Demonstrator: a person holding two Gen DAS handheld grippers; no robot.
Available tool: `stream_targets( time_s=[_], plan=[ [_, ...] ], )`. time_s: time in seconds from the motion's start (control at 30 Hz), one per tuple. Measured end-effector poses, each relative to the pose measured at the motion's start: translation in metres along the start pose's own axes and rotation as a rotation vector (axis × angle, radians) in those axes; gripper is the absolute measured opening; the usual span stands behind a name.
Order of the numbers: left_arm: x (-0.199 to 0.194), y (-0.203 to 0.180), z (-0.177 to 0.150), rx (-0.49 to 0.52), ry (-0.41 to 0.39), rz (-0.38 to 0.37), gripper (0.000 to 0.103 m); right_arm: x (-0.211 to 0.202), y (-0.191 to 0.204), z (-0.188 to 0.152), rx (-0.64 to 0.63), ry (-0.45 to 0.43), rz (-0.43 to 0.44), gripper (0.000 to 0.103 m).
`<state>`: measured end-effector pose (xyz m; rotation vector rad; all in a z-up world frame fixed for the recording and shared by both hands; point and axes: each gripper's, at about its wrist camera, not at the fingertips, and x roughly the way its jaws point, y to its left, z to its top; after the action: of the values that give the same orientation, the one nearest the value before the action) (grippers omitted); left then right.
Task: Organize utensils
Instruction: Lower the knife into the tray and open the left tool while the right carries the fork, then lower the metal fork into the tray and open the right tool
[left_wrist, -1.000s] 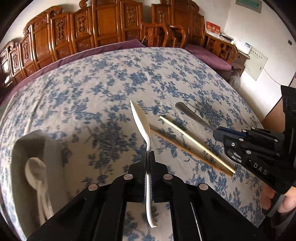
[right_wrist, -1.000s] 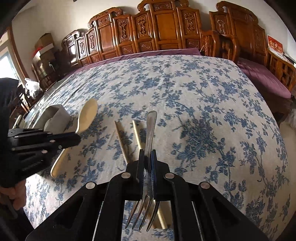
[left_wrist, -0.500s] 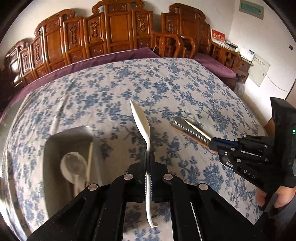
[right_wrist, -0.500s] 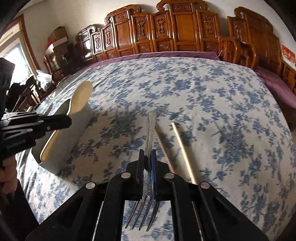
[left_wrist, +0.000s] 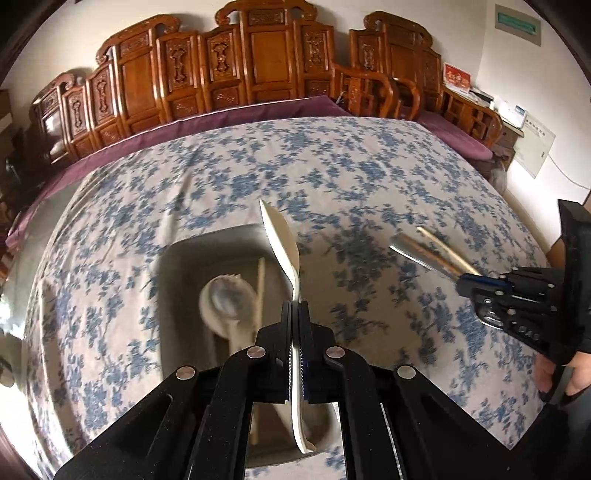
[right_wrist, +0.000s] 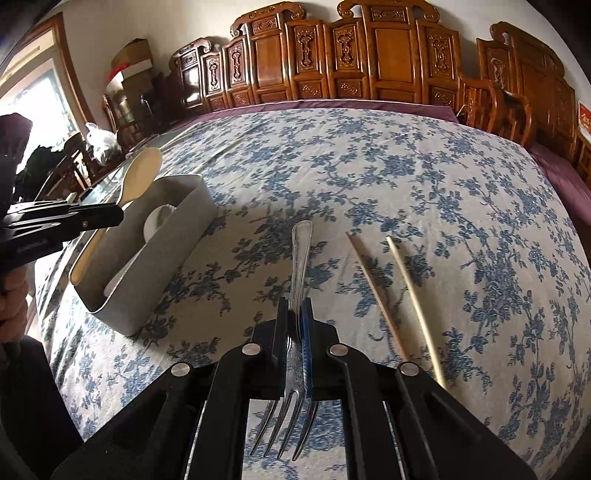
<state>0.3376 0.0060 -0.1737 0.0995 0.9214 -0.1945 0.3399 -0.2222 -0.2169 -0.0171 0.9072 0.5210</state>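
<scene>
My left gripper (left_wrist: 295, 306) is shut on a cream spoon (left_wrist: 282, 240) and holds it above a grey utensil box (left_wrist: 184, 254). The box holds a white spoon (left_wrist: 225, 299) and a chopstick (left_wrist: 258, 291). In the right wrist view the left gripper (right_wrist: 114, 216) holds the spoon (right_wrist: 142, 170) over the box (right_wrist: 159, 266). My right gripper (right_wrist: 295, 310) is shut on a metal fork (right_wrist: 301, 251), tines toward the camera, handle forward, above the cloth. It also shows in the left wrist view (left_wrist: 461, 282) with the fork handle (left_wrist: 417, 253).
Two chopsticks (right_wrist: 406, 291) lie on the blue-flowered tablecloth (right_wrist: 369, 166) right of the fork. Carved wooden chairs (left_wrist: 258, 66) line the far edge of the table. A hand (left_wrist: 565, 373) holds the right gripper at the table's right side.
My left gripper has carried the spoon leftward until it hangs over the grey box. My right gripper has moved left with the fork, away from the two chopsticks.
</scene>
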Motion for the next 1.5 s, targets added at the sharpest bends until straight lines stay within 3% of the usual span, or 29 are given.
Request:
stream_targets(
  time_s=[0.47, 0.83, 0.97, 1.27, 1.5],
  plan=[
    [0.025, 0.050, -0.026, -0.072, 0.051, 0.046, 0.003, -0.014, 0.030, 0.001, -0.025, -0.031, 0.025, 0.008],
    [0.030, 0.057, -0.031, -0.067, 0.041, 0.072, 0.005, -0.024, 0.053, 0.015, -0.042, -0.069, 0.048, 0.008],
    [0.023, 0.058, -0.029, -0.067, 0.020, 0.067, 0.019, -0.021, 0.064, 0.021, -0.056, -0.067, 0.049, 0.008],
    [0.014, 0.072, -0.024, -0.112, -0.014, 0.048, 0.026, -0.013, 0.103, 0.047, -0.067, -0.093, 0.088, 0.008],
    [0.009, 0.091, -0.022, -0.157, -0.047, 0.101, 0.046, 0.011, 0.134, 0.063, -0.093, -0.072, 0.118, 0.008]
  ],
)
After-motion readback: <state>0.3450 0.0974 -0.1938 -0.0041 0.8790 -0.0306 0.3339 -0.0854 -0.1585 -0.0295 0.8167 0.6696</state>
